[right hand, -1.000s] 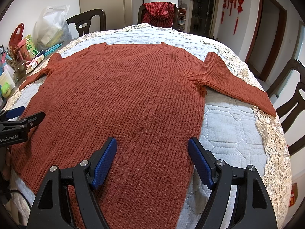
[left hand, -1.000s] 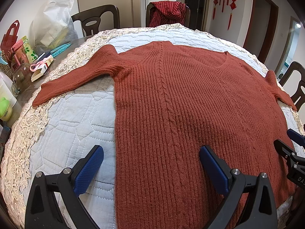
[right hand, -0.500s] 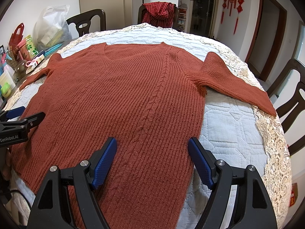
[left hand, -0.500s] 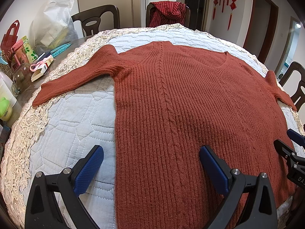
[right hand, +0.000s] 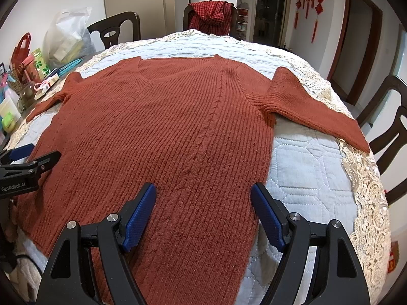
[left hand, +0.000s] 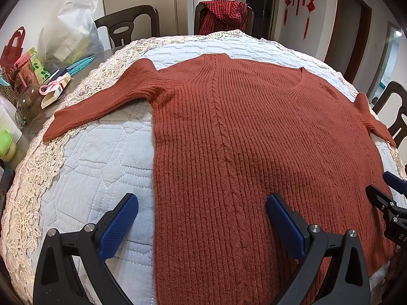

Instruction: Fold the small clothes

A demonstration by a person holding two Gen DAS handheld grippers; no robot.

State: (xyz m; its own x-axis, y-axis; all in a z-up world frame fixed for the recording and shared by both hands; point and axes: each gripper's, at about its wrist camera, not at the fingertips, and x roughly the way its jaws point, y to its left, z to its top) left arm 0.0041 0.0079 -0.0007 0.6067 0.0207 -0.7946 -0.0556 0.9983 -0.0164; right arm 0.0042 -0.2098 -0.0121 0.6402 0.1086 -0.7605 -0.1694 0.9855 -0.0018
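Note:
A rust-red ribbed V-neck sweater [left hand: 241, 139] lies flat on a pale blue quilted cover, front up, hem nearest me, both sleeves spread outward. It also shows in the right wrist view [right hand: 165, 132]. My left gripper [left hand: 202, 211] is open and empty, hovering over the sweater's left side seam near the hem. My right gripper [right hand: 203, 198] is open and empty over the sweater's right hem area. Each gripper also shows at the edge of the other's view: the right one [left hand: 386, 193] and the left one [right hand: 28, 157].
The quilted cover with a lace border [left hand: 84, 167] drapes a round table. Bags, a jar and boxes [left hand: 38, 76] crowd the table's far left. Dark chairs [left hand: 127, 25] stand around; one holds a red checked garment [left hand: 223, 15].

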